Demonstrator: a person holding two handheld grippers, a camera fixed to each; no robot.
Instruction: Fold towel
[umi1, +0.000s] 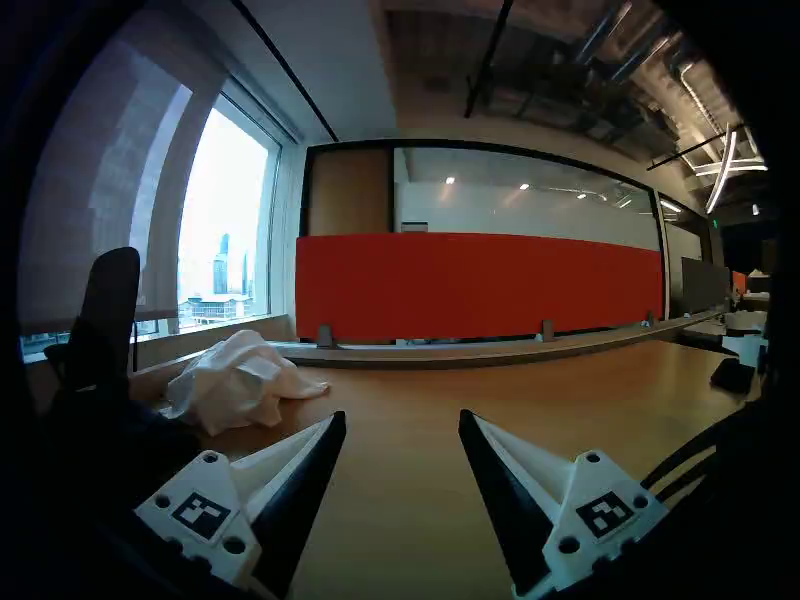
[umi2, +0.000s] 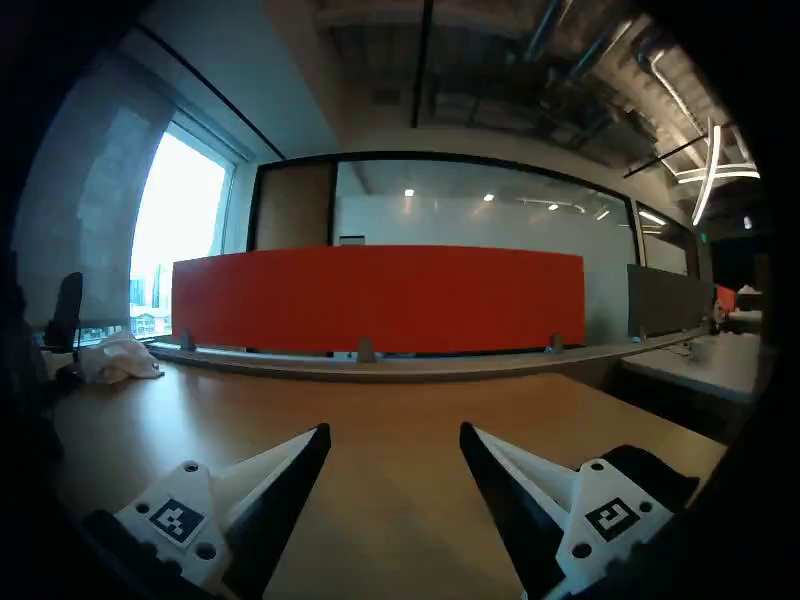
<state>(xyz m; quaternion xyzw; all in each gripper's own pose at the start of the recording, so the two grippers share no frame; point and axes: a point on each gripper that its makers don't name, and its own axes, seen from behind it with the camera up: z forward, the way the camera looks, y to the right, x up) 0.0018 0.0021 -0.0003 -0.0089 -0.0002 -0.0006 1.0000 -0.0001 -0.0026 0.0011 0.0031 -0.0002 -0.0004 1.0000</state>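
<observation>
Pointing out across the wooden counter (umi1: 560, 400), the left hand-held gripper (umi1: 400, 420) sits at the bottom of the left gripper view, its two fingers spread wide with nothing between them. The right hand-held gripper (umi2: 393, 430), at the bottom of the right gripper view, is likewise spread apart and empty over bare wood. Beyond the left one, at the centre left of the left gripper view, the white towel (umi1: 240, 382) lies crumpled in a heap on the counter, well apart from the fingertips. In the right gripper view it is a small pale bundle near the far left edge. A dark chair (umi1: 105, 320) stands just left of the towel. Farther back, a red divider panel (umi1: 480, 285) runs along the counter's far edge, with a bright window (umi1: 225, 250) at the left and a glass wall above the panel.
</observation>
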